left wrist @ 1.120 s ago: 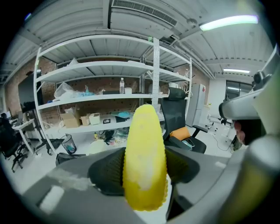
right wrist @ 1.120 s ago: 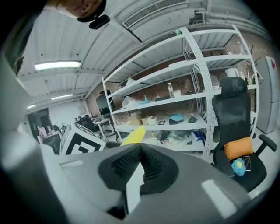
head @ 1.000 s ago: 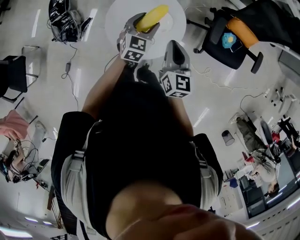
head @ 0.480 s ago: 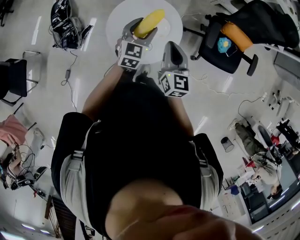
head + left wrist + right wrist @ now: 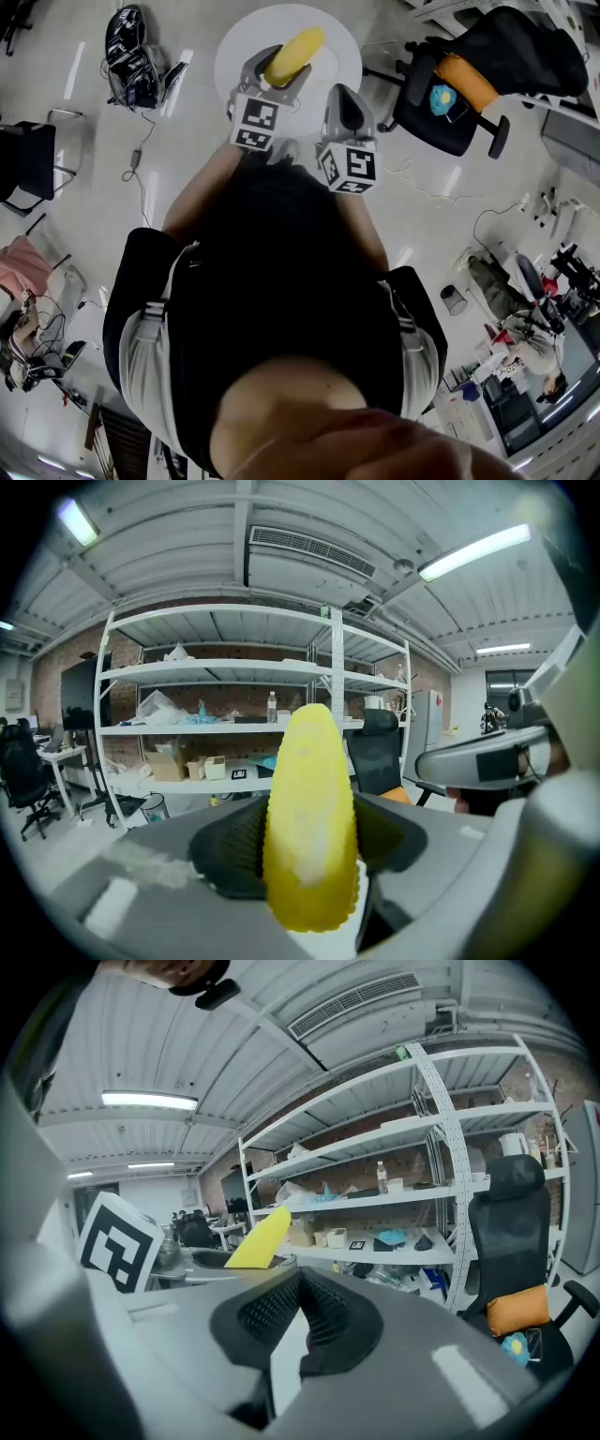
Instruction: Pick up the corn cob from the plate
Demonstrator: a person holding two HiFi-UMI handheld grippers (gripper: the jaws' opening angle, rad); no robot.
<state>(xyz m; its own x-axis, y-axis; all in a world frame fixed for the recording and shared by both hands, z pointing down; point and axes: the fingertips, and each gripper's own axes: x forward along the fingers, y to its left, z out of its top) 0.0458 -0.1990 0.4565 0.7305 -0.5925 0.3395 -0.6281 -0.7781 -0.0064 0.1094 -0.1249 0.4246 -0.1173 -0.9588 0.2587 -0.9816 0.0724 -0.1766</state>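
Overhead first, from the head view: the left gripper (image 5: 274, 73) holds the corn cob (image 5: 294, 54) above the round white table (image 5: 339, 47). No plate can be made out under it. The right gripper (image 5: 343, 97) hangs just beside it on the right, apart from the cob. A dark office chair (image 5: 450, 103) stands near the table's right edge, and a cable (image 5: 141, 141) trails on the floor to the left. The space straight above the table is open.

Next, the left gripper view shows the cob upright, clamped at its lower half between the two ribbed pads (image 5: 232, 847). Its tip stands free against the white shelving (image 5: 216, 672) well behind. The pick-up step looks all but done. The next move probably only needs a steady squeeze and a level wrist, so the rounded cob doesn't slip out.

Last, the right gripper view shows its own pads (image 5: 272, 1314) closed together with nothing between them. The yellow cob and the left gripper's marker cube (image 5: 117, 1239) sit to its left, so any sideways swing should allow for that neighbour.
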